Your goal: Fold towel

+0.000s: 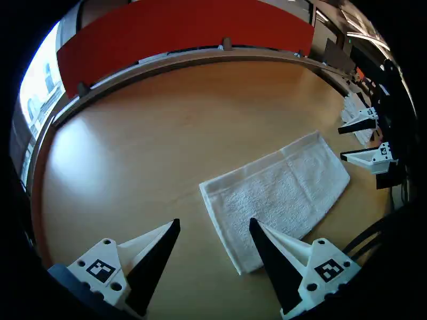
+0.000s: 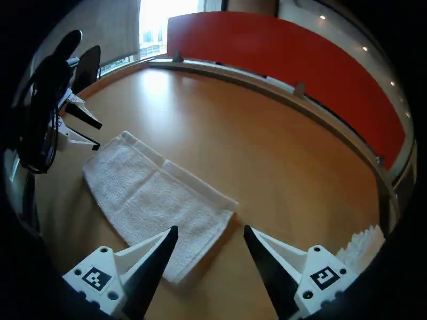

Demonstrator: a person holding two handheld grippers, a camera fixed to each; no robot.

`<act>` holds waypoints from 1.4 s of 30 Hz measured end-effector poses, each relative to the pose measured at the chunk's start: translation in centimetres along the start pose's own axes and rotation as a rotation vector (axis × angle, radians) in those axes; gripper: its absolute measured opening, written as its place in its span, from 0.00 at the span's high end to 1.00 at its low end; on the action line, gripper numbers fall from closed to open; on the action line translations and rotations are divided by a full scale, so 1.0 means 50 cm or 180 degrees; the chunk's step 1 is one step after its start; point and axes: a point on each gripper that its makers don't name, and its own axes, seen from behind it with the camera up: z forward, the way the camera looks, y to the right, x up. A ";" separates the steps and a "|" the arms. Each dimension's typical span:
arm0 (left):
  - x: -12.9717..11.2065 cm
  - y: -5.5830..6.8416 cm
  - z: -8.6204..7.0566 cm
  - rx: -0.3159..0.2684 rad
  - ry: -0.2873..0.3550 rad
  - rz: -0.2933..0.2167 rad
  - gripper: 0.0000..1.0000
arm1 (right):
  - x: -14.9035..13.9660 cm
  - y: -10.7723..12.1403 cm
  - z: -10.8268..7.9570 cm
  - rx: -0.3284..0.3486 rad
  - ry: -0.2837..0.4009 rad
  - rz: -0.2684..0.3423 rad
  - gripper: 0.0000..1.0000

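Observation:
A white towel (image 1: 277, 194) lies folded into a long strip on the wooden table (image 1: 160, 144). In the left gripper view my left gripper (image 1: 214, 230) hangs open above the towel's near left end, its right finger over the cloth. The right gripper (image 1: 341, 143) shows at the far right, open, just past the towel's other end. In the right gripper view the towel (image 2: 152, 200) stretches from under my left finger toward the upper left. My right gripper (image 2: 210, 237) is open above its near corner, and the left gripper (image 2: 97, 136) stands open at the far end.
A red panel (image 1: 181, 32) stands behind a raised rail along the table's far edge. Another piece of white cloth (image 2: 365, 242) lies at the table's right edge by my right finger. A bright window (image 2: 168, 18) is beyond the far corner.

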 end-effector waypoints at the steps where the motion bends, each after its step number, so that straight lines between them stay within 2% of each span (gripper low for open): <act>1: -0.004 0.001 -0.003 0.0004 -0.0001 -0.0010 0.04 | -0.004 -0.002 -0.004 -0.0001 -0.0001 0.0004 0.05; 17: -0.079 0.029 -0.041 0.0028 -0.0057 -0.0166 0.04 | -0.057 -0.031 -0.061 -0.0029 -0.0016 0.0145 0.05; 26: -0.090 0.027 -0.045 0.0055 -0.0044 -0.0231 0.04 | -0.060 -0.036 -0.061 -0.0018 -0.0006 0.0211 0.05; 32: -0.101 0.020 -0.055 0.0112 -0.0024 -0.0267 0.04 | -0.058 -0.043 -0.059 0.0042 -0.0008 0.0118 0.05; 42: -0.127 0.005 -0.090 0.0242 0.0092 -0.0470 0.04 | -0.060 -0.059 -0.056 0.0180 -0.0050 -0.0111 0.04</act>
